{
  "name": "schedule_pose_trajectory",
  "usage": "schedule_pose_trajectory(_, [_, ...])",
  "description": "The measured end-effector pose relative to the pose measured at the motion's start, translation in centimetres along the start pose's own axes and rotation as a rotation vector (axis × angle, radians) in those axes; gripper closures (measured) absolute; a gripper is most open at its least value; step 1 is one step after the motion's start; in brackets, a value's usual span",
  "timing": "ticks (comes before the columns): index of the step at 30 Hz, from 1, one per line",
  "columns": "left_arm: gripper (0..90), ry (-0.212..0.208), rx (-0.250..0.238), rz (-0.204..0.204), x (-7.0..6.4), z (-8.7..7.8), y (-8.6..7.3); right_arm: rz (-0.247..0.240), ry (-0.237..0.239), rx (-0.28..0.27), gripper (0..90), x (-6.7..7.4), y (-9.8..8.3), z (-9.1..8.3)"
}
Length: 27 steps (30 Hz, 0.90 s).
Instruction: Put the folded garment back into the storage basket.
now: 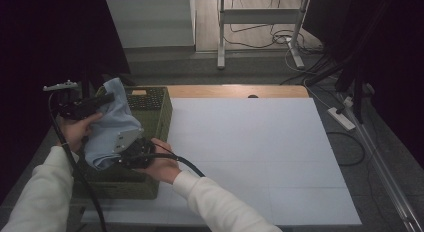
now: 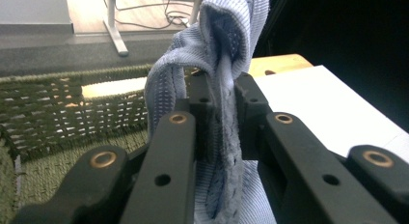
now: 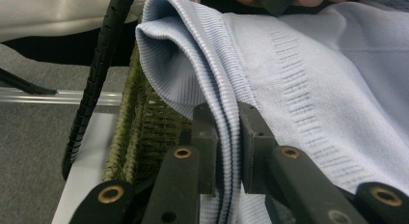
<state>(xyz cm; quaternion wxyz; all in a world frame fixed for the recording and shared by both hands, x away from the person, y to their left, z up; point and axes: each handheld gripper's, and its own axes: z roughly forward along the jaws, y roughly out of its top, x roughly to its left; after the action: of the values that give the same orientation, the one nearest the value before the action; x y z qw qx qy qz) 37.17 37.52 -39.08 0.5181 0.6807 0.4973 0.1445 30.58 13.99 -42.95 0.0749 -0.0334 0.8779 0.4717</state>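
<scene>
A light blue knitted garment [image 1: 112, 124] hangs bunched over an olive green woven basket [image 1: 152, 109] at the table's left side. My left gripper [image 1: 100, 103] holds its upper edge, jaws shut on a fold of the garment [image 2: 223, 64]. Lower down, my right gripper [image 1: 131, 151] is shut on a ribbed hem of the garment [image 3: 226, 118]. The cloth stretches between both grippers above the basket [image 2: 58, 113]. The basket's wall [image 3: 140, 132] lies just behind the right gripper's jaws.
A white sheet [image 1: 260, 152] covers the table right of the basket, with a wooden strip [image 1: 235, 91] along its far edge. A power strip [image 1: 341, 118] and cables lie on the floor to the right. A metal frame [image 1: 260, 22] stands beyond the table.
</scene>
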Motion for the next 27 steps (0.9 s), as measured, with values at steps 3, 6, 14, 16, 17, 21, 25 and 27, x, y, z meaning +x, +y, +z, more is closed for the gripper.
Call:
schedule_pose_trajectory(3, [80.3,-0.002,0.013,0.000,0.1,0.6,-0.3,0.001,0.004,0.017,78.9,0.0,-0.3,0.4])
schedule_pose_trajectory(6, [80.3,-0.002,0.023,-0.005,0.4,1.1,-0.5,0.008,0.007,0.029,78.9,0.0,-0.5,0.8])
schedule_pose_trajectory(14, [80.3,0.002,0.065,-0.021,0.9,2.7,-1.2,0.018,0.009,0.069,78.8,-0.2,-1.4,1.5])
schedule_pose_trajectory(16, [80.3,-0.004,0.081,-0.034,1.2,3.2,-1.5,0.024,0.014,0.081,78.8,-0.4,-1.6,1.7])
schedule_pose_trajectory(17, [80.3,-0.006,0.084,-0.041,1.4,3.5,-1.7,0.026,0.012,0.085,78.8,-0.4,-1.7,1.8])
schedule_pose_trajectory(21, [80.2,-0.017,0.111,-0.070,2.2,4.6,-2.3,0.028,0.013,0.102,78.7,-0.5,-2.0,2.2])
schedule_pose_trajectory(25, [80.3,-0.018,0.115,-0.085,2.6,4.9,-2.6,0.022,0.013,0.109,78.7,-0.6,-2.0,2.3])
schedule_pose_trajectory(27, [80.3,-0.011,0.118,-0.075,2.6,5.0,-2.6,0.022,0.010,0.110,78.7,-0.6,-2.0,2.3])
